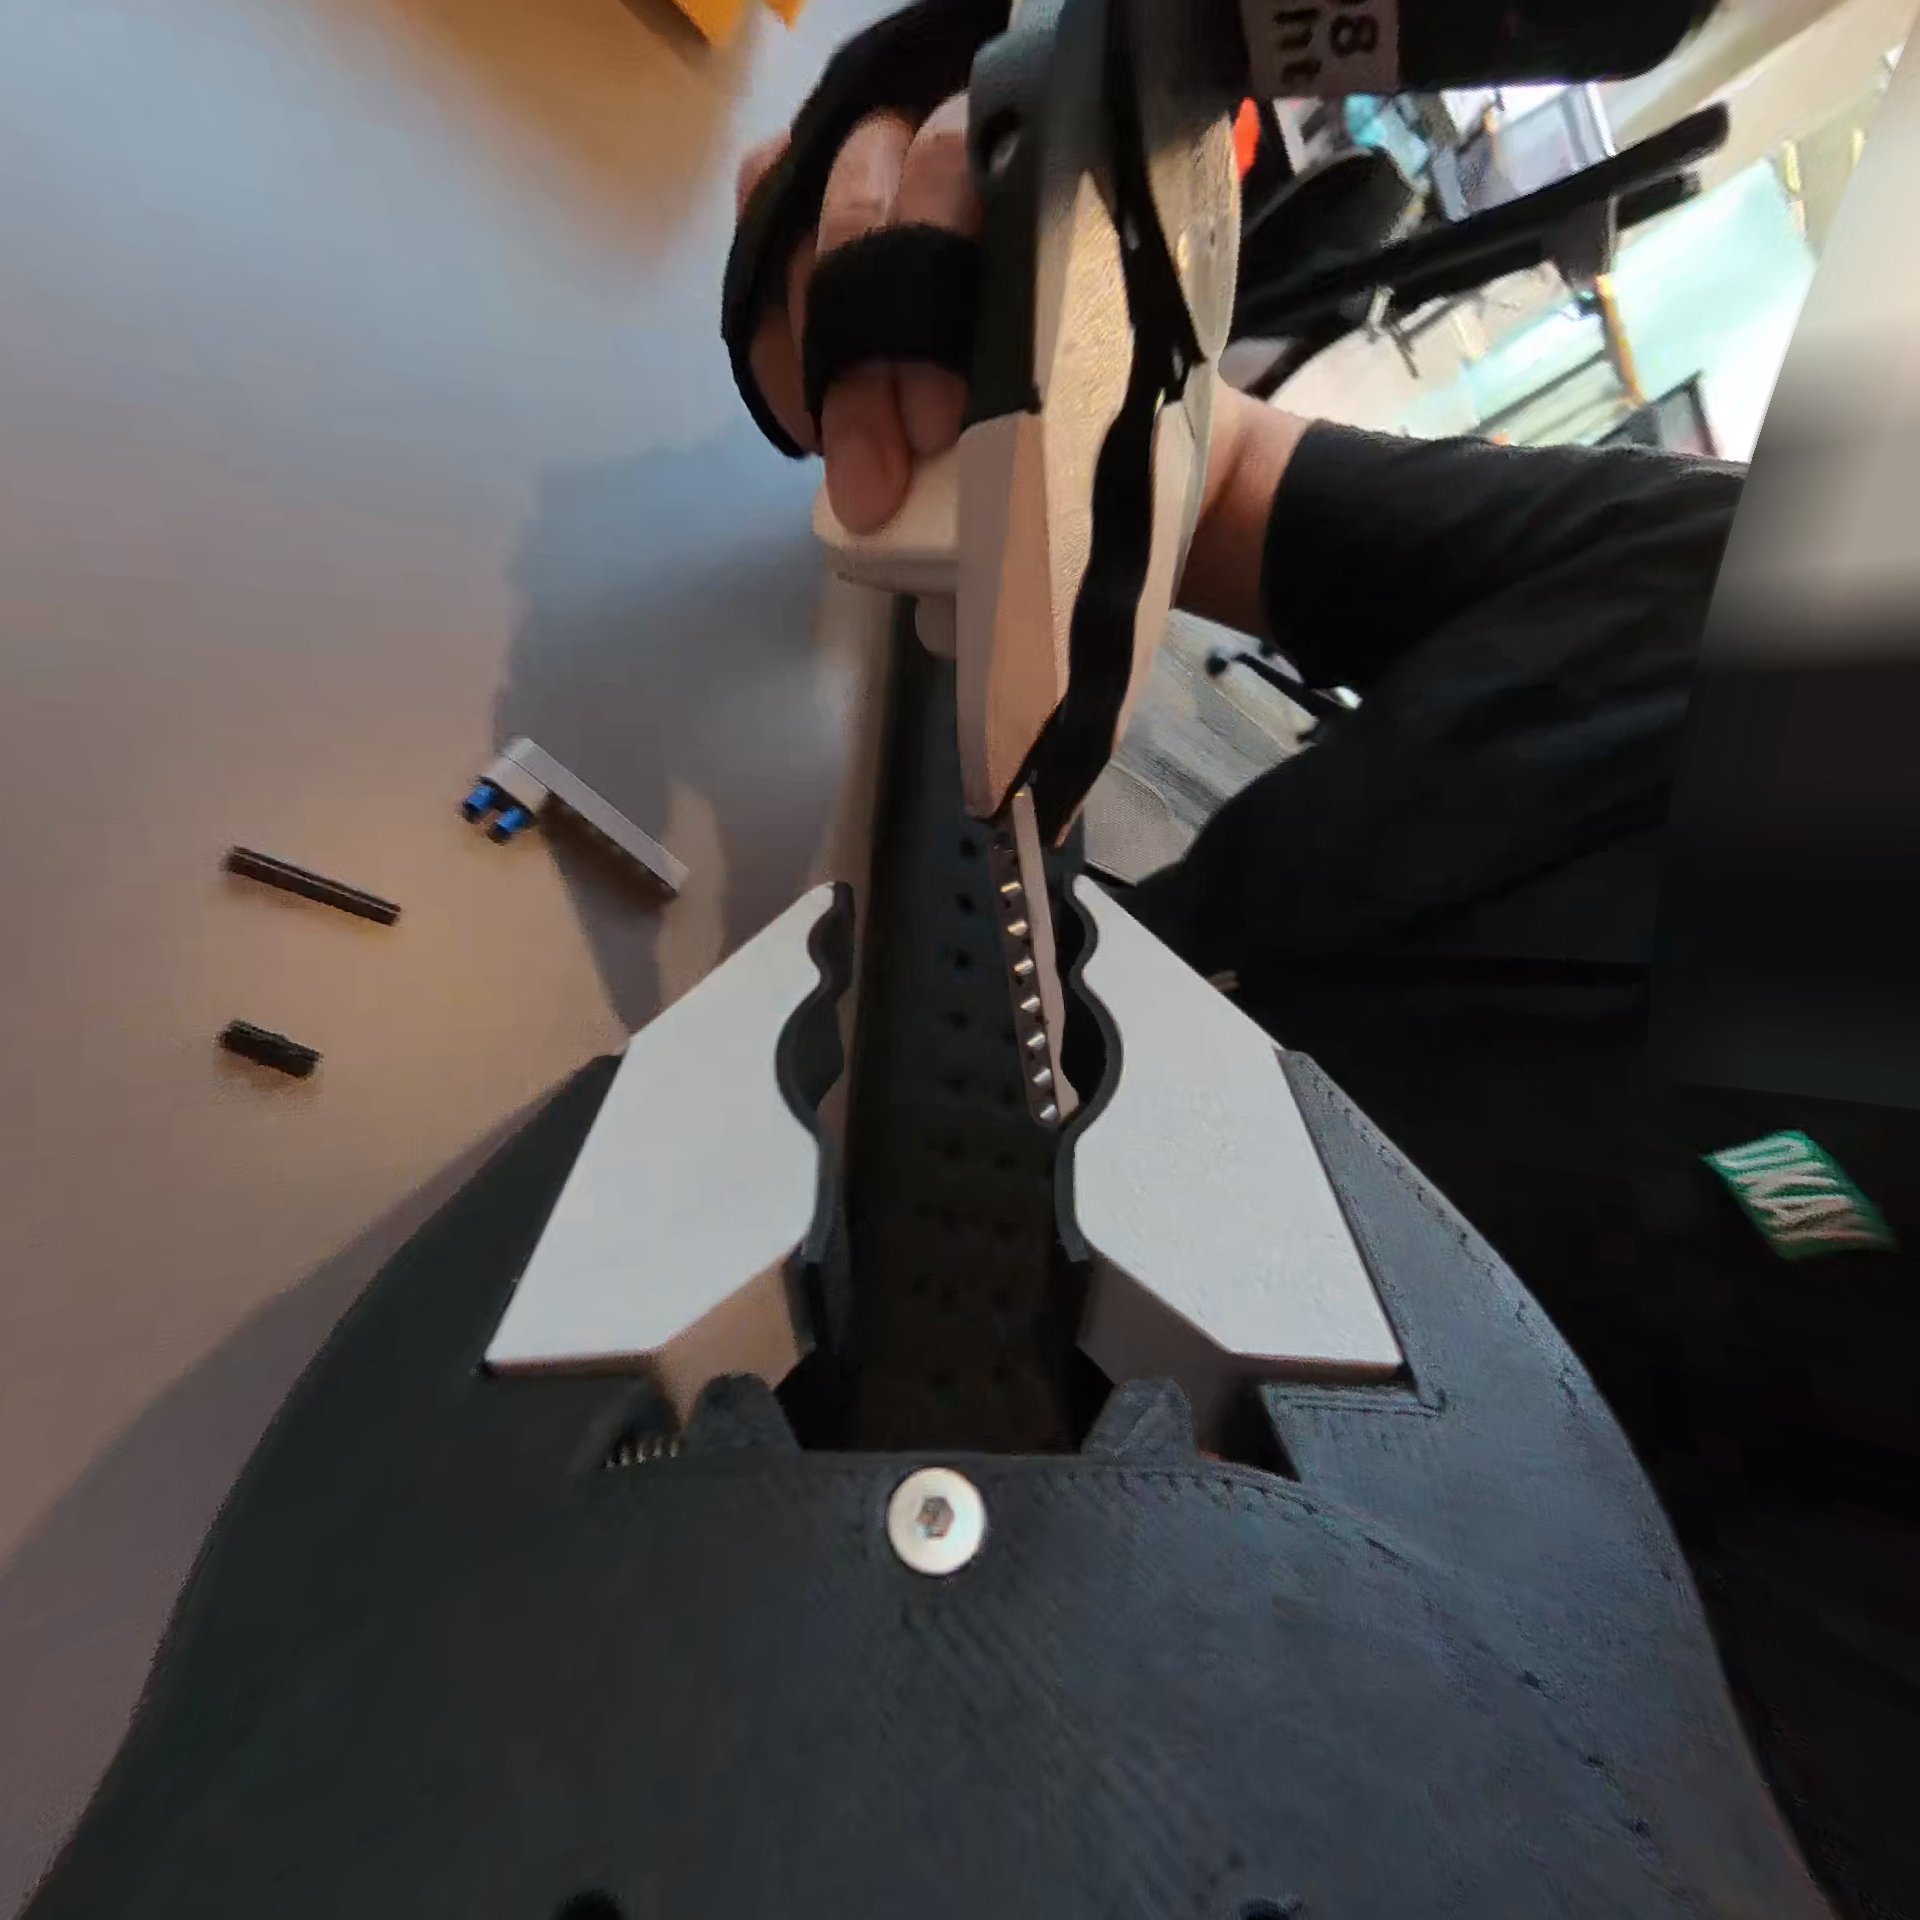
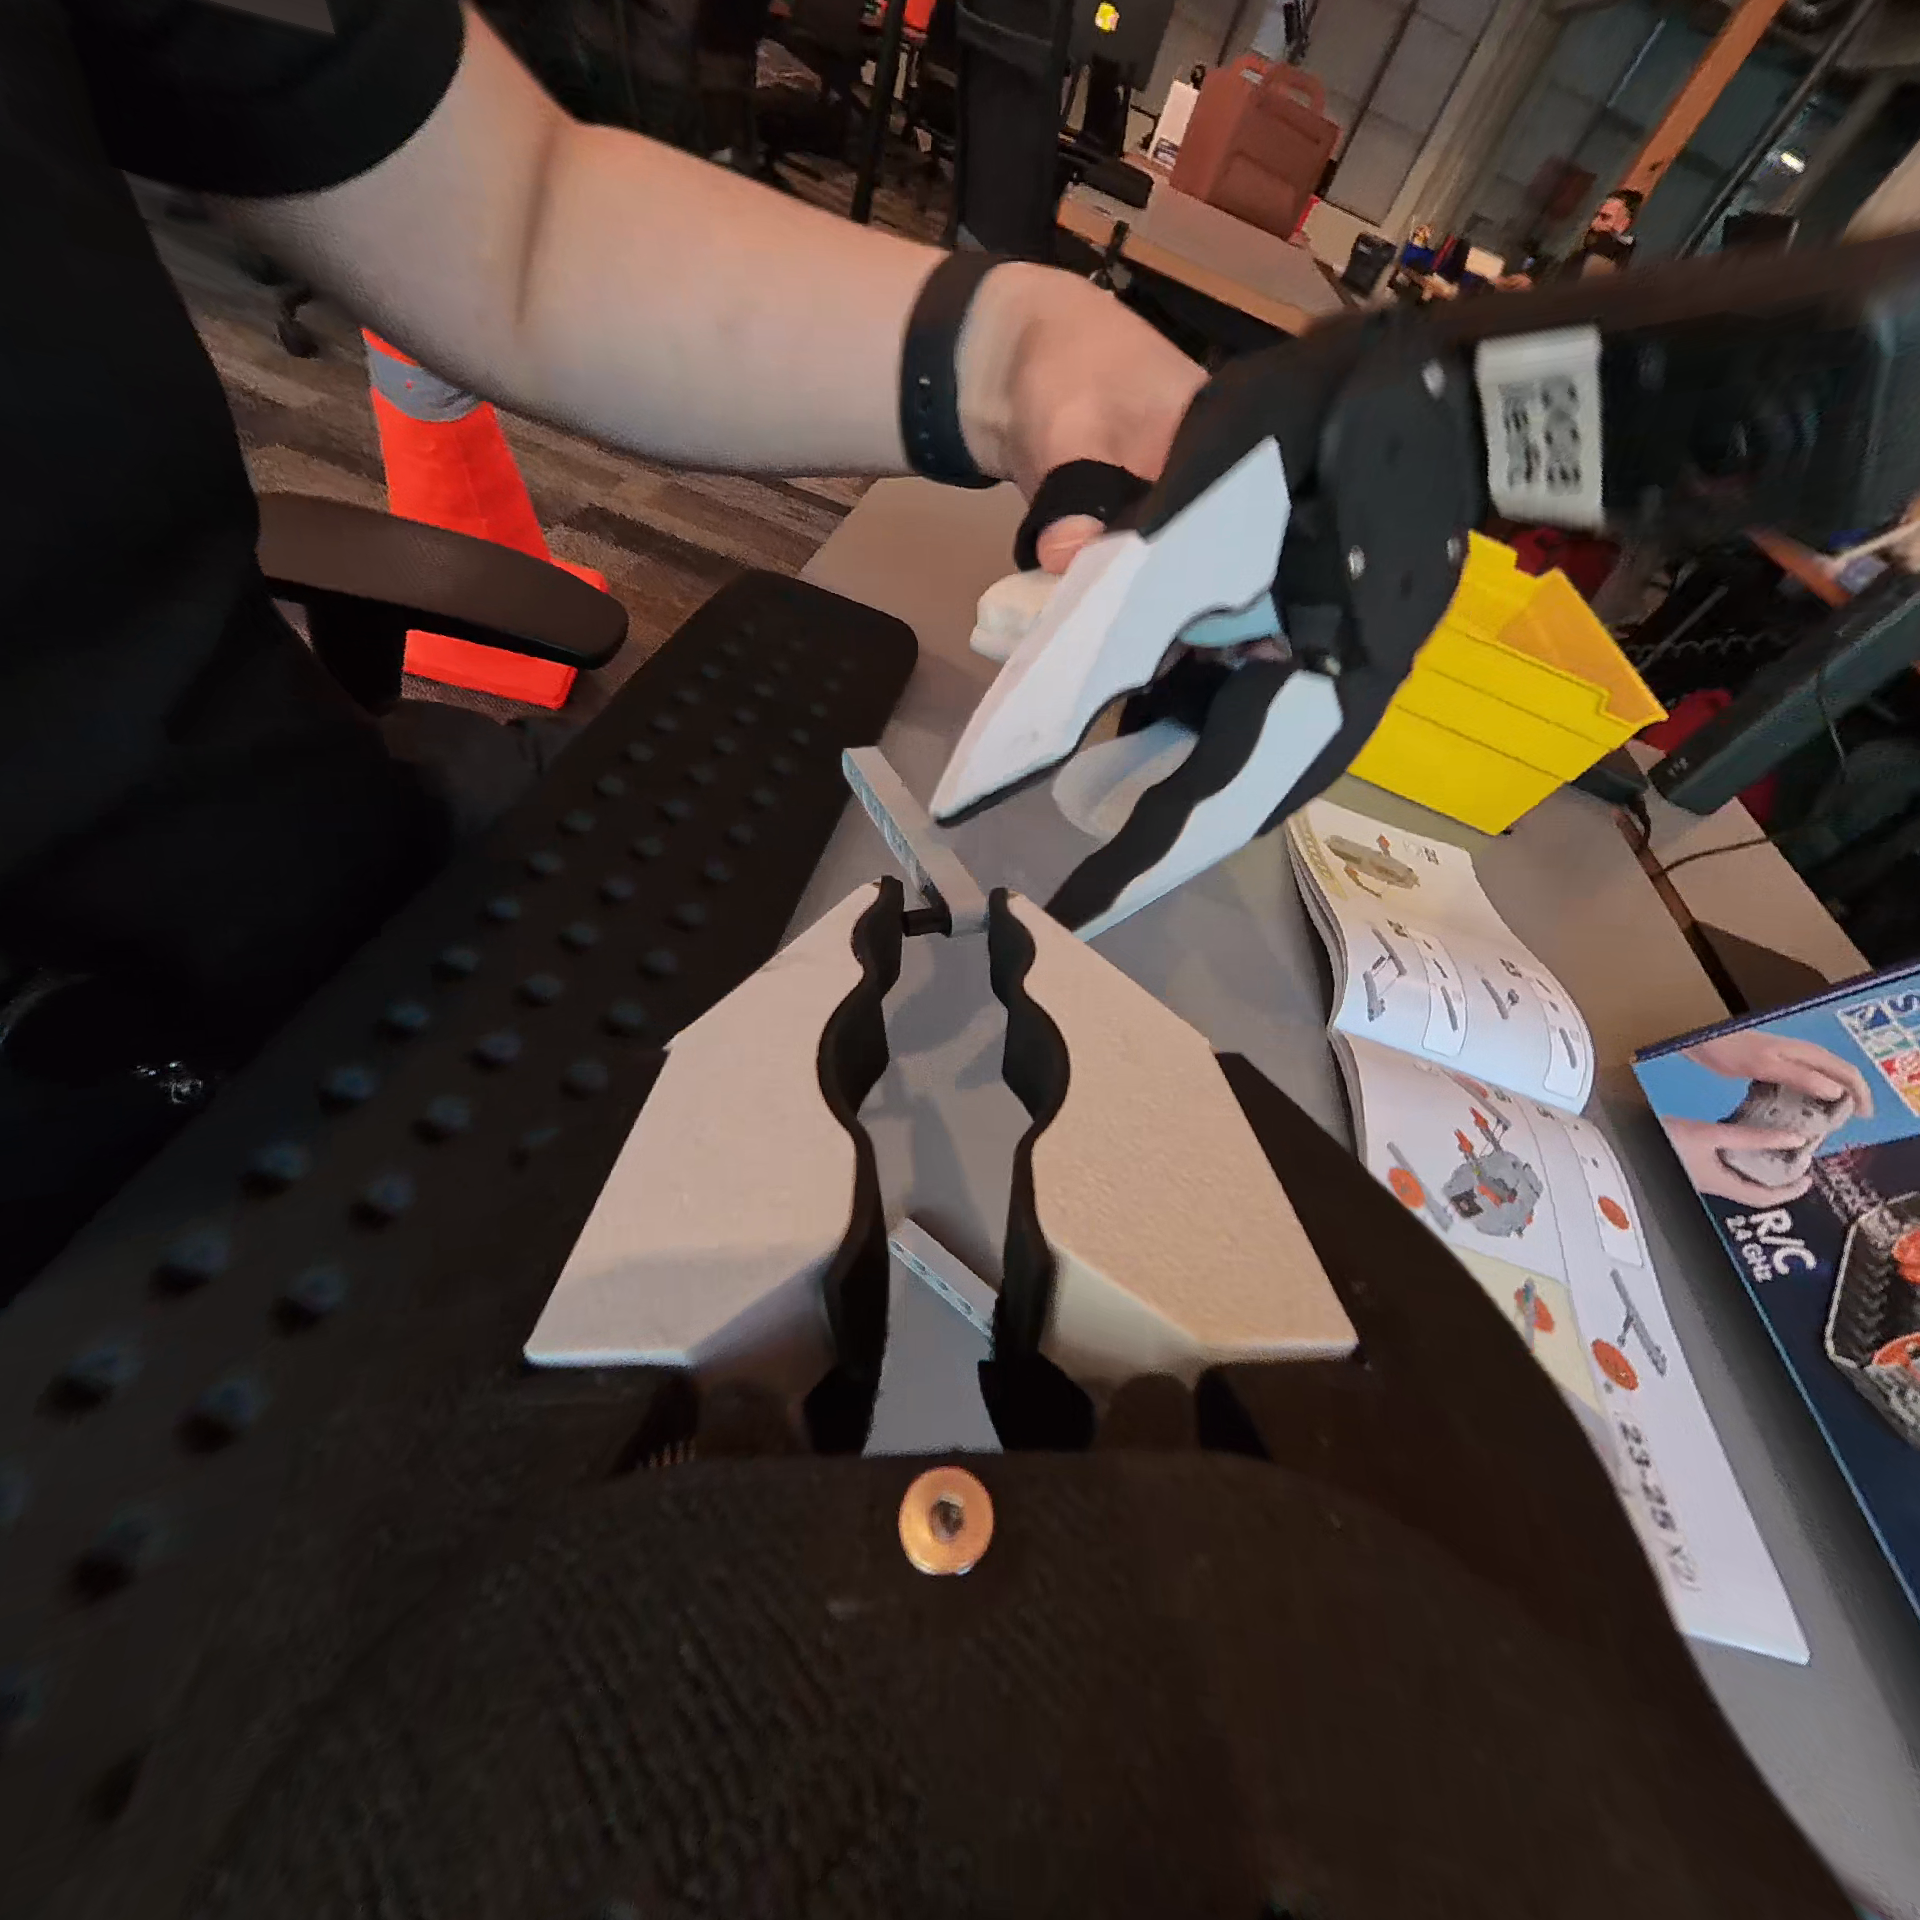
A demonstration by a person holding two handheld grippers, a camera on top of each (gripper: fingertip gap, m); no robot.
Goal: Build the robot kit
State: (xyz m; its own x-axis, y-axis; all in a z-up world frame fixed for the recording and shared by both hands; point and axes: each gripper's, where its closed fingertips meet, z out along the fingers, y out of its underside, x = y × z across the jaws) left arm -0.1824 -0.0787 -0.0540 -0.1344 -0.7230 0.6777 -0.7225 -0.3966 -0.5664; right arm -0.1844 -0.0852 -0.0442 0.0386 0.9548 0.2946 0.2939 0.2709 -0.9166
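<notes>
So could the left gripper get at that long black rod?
Probably yes: the left gripper is open, and the rod lies alone on the bare table, off to its side, with nothing over it.

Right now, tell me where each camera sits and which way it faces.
Left wrist view: on the left gripper, looking along its jaws down at the grey table; ahead, the right gripper and the hand holding it.
Right wrist view: on the right gripper, facing across the table; the left gripper and a bare forearm show.
Shared: the grey beam and black perforated plate.
</notes>
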